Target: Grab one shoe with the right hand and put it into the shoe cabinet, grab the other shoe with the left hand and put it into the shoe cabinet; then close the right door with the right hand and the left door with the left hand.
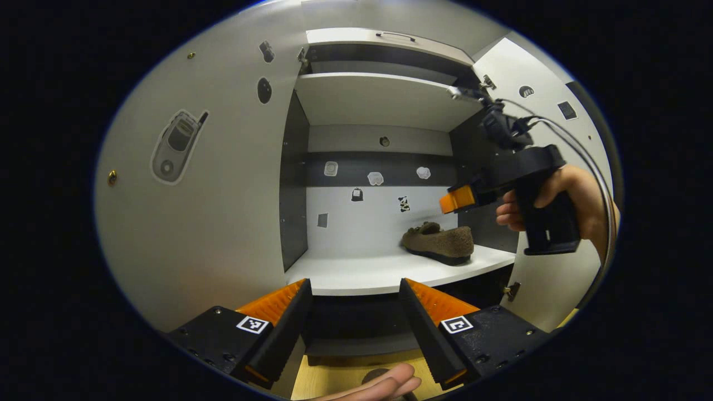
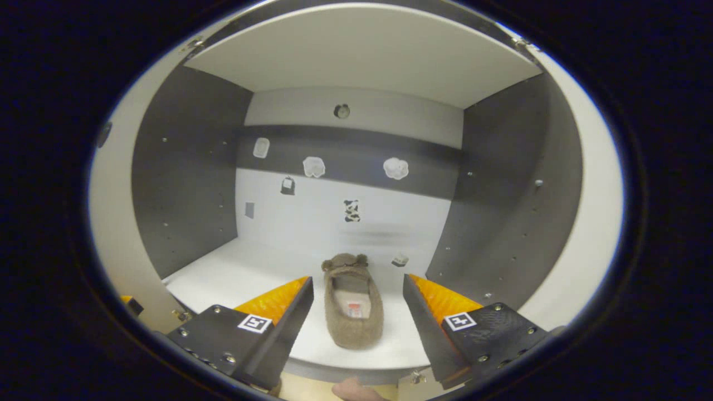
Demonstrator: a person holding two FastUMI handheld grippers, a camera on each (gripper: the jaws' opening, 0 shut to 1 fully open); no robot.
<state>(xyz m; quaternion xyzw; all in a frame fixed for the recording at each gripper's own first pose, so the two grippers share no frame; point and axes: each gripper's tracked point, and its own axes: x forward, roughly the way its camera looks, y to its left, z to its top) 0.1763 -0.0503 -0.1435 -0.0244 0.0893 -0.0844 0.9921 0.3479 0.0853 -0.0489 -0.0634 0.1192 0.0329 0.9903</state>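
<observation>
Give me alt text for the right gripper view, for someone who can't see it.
A brown fuzzy shoe lies on the white shelf inside the open shoe cabinet, toe pointing to the back wall. The right hand-held gripper is open, its fingers on either side of the shoe without touching it.

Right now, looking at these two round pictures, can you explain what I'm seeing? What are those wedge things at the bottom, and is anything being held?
Those wedges are the fingers of two handheld grippers, each carrying its own camera. In the left gripper view, the left gripper is open and holds nothing, facing an open shoe cabinet. A hand holds the right gripper near the shelf. The right gripper view looks along the right gripper's own fingers, open and apart, holding nothing. Between and beyond them a brown fuzzy shoe lies on the white shelf. Both cabinet doors stand open.
</observation>
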